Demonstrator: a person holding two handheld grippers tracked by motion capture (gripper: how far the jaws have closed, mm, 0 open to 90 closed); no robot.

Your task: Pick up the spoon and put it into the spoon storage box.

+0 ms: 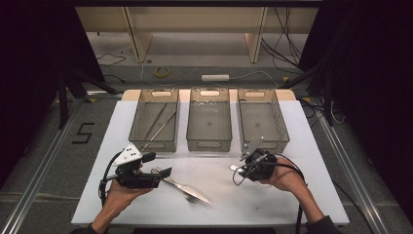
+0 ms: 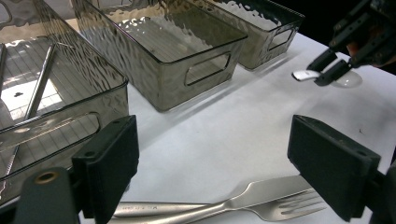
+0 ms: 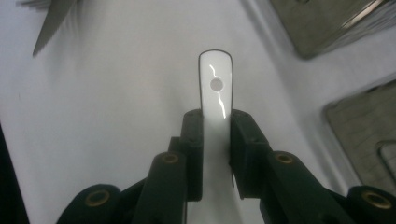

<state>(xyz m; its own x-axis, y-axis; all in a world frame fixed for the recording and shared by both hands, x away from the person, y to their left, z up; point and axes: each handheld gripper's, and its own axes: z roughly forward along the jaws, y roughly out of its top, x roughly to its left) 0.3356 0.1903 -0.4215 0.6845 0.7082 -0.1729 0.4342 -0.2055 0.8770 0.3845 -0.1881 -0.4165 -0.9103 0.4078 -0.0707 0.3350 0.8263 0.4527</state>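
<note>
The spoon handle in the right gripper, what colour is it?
White and glossy: the spoon handle, clamped in the right gripper, shows best in the right gripper view.

A: Three smoky clear bins in a row on the white counter (image 1: pixel 302 146); take the middle bin (image 1: pixel 209 119) as our mark.

B: Left of it, the left bin (image 1: pixel 155 119) carries long metal utensils (image 1: pixel 160 122) lying lengthwise.

A: Right of it, the right bin (image 1: pixel 262 119).

B: Well in front and left of it, a fork (image 1: pixel 187 187) and a knife (image 1: pixel 171 176) lie together.
</note>
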